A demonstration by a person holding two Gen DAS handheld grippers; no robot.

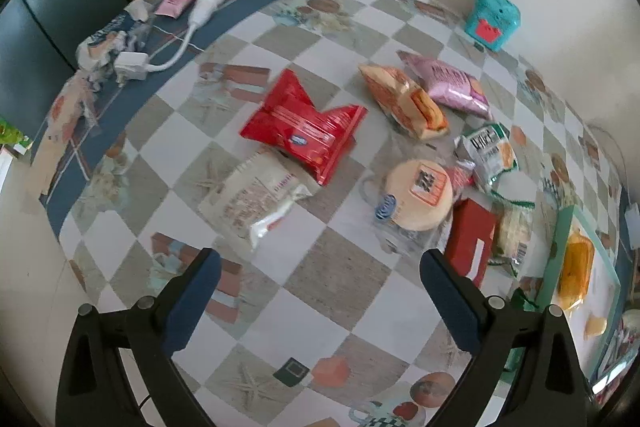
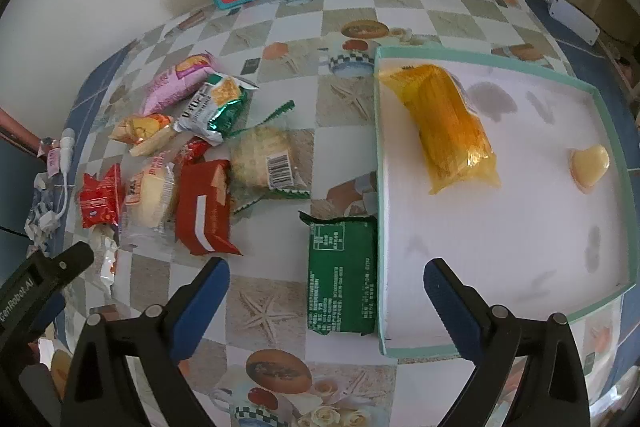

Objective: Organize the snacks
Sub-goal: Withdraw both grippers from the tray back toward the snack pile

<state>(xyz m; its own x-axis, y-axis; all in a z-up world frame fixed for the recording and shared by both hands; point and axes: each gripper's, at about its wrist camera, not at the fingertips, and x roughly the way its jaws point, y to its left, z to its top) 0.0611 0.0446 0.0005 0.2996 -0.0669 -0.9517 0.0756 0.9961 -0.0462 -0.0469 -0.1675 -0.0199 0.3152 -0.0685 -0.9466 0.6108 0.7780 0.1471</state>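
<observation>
- Right wrist view is showing the right gripper (image 2: 326, 281) hanging with its jaws standing wide apart and nothing between the pads; the green packet (image 2: 343, 277) is lying on the table (image 2: 264, 311) just ahead of them, flat against the tray (image 2: 378, 187) at its outer left wall.
- That packet's long axis is running along the tray wall, roughly in line with the gripper's pointing, so the jaws are straddling its narrow width; I judge the right hand to be the nearer one for it.
- Inside the tray two snacks are resting: one orange packet (image 2: 446, 125) toward the far left corner and one small pale heart-shaped piece (image 2: 590, 163) by the right wall.
- Left wrist view is showing the left gripper (image 1: 320, 271) likewise spread and empty, hovering over bare tablecloth near the front edge.
- Ahead of it, around mid-table, about nine loose snacks are waiting, among them one red bag (image 1: 304, 127) and one white packet (image 1: 256, 199) touching it.
</observation>
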